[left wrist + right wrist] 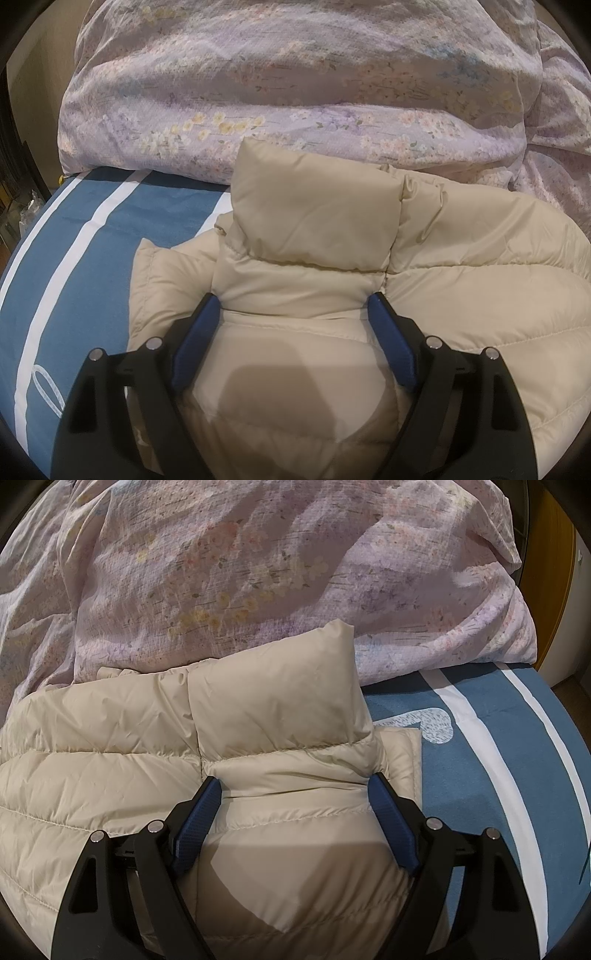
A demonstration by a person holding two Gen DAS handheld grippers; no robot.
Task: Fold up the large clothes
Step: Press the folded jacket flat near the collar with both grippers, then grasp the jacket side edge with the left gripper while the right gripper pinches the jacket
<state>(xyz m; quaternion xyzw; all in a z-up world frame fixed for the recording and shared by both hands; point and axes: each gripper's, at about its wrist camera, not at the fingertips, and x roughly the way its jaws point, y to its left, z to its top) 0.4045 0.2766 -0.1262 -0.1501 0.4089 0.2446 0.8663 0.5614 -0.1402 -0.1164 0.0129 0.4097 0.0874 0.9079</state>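
Note:
A beige quilted puffer jacket (461,258) lies on a blue bed sheet with white stripes (85,251). In the left wrist view my left gripper (294,306) is open, its blue pads on either side of a puffy folded part of the jacket's left end (314,221). In the right wrist view the jacket (92,746) fills the left and centre. My right gripper (295,786) is open, its blue pads astride a puffy folded part at the jacket's right end (280,709). Neither gripper pinches the fabric.
A crumpled lilac floral duvet (295,81) is heaped right behind the jacket, also in the right wrist view (258,561). The blue sheet (480,746) extends right of the jacket. The bed edge and a wooden door (554,590) lie at far right.

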